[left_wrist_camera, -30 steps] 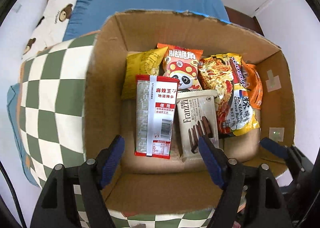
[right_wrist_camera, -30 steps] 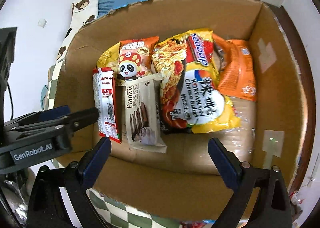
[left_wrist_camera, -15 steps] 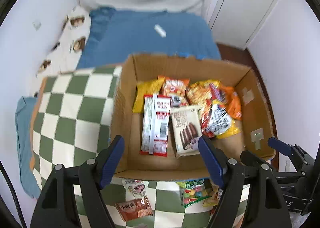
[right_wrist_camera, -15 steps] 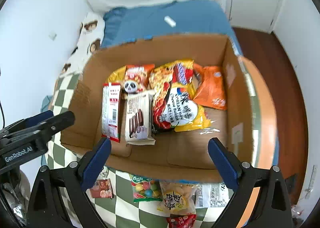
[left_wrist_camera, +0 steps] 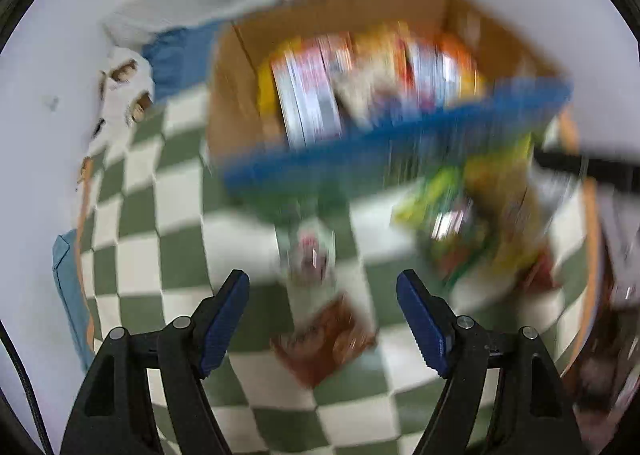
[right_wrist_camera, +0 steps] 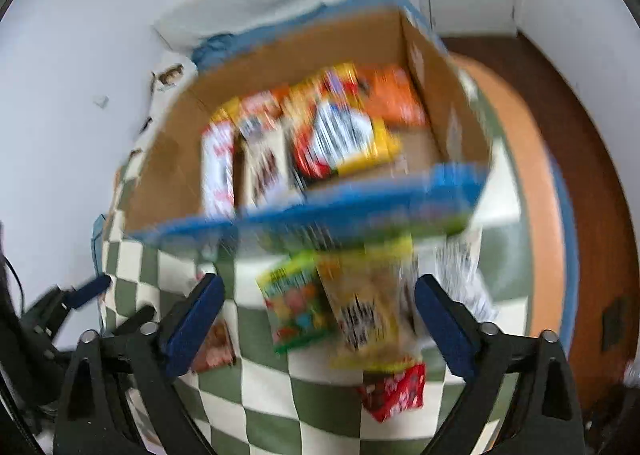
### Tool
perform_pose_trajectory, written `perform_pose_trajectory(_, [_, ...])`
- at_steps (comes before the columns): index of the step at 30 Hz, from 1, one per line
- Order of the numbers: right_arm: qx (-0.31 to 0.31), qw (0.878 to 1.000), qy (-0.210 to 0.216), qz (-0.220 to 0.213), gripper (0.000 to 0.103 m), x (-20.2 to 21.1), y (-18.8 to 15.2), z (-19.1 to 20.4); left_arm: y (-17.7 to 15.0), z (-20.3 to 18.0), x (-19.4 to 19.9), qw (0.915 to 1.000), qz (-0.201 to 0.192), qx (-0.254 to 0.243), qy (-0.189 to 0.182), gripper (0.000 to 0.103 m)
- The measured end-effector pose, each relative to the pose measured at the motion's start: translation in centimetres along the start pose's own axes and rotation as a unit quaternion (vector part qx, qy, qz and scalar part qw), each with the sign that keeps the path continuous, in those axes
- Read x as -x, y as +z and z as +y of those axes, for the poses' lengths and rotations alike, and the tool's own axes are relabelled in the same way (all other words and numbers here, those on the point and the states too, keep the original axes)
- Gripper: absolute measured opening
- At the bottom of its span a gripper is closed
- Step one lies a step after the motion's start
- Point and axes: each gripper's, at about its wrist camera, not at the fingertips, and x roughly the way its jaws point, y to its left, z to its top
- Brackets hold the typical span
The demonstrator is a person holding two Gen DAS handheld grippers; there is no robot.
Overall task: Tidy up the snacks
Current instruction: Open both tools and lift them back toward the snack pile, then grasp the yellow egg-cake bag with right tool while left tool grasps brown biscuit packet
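Both views are motion-blurred. A cardboard box (left_wrist_camera: 236,95) (right_wrist_camera: 168,159) with a blue front edge holds several snack packs and stands on a green-and-white checkered cloth (left_wrist_camera: 152,215) (right_wrist_camera: 272,407). Loose packs lie on the cloth in front of it: a brown pack (left_wrist_camera: 324,339), a white pack (left_wrist_camera: 310,251), a green candy bag (right_wrist_camera: 296,303) (left_wrist_camera: 452,231), a yellow pack (right_wrist_camera: 368,307) and a red pack (right_wrist_camera: 394,391). My left gripper (left_wrist_camera: 323,315) is open and empty above the brown pack. My right gripper (right_wrist_camera: 318,325) is open and empty above the green and yellow packs.
A blue bed cover (left_wrist_camera: 176,59) and a bear-print pillow (left_wrist_camera: 124,95) lie behind the cloth by the white wall. A wooden floor (right_wrist_camera: 580,143) is to the right of the cloth's orange edge. The left gripper shows at the far left of the right wrist view (right_wrist_camera: 80,295).
Both grippers have pulled back from over the box toward the near side of the cloth. The loose packs in front of the box have come into view. Both grippers stay open.
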Motion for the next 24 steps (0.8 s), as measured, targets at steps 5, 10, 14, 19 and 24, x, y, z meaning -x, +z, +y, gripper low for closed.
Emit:
perform_pose_trajectory(5, [0.003, 0.998, -0.052, 0.042, 0.088, -4.8, -1.5, -1.6, -3.2, -0.7, -6.3, 0.9936, 0.075, -0.081, 0.021, 0.075])
perform_pose_trajectory(10, [0.007, 0.995, -0.066, 0.073, 0.067, -8.3, -2.1, -2.0, -4.2, -1.8, -9.9, 0.9811, 0.116, -0.154, -0.001, 0.075])
perform_pose_trajectory(14, [0.021, 0.994, -0.074, 0.076, 0.06, -9.3, -3.2, -1.3, -4.3, -2.0, -10.8, 0.9791, 0.123, -0.161, -0.02, 0.06])
perform_pose_trajectory(19, [0.029, 0.994, -0.058, 0.091, 0.056, -8.9, -4.9, -0.4, -5.2, 1.0, -10.8, 0.9881, 0.15, -0.009, -0.033, 0.056])
perform_pose_trajectory(24, [0.033, 0.991, -0.033, 0.122, 0.056, -8.9, -7.6, 1.2, -8.2, 6.3, -11.6, 0.9576, 0.172, 0.211, -0.095, 0.056])
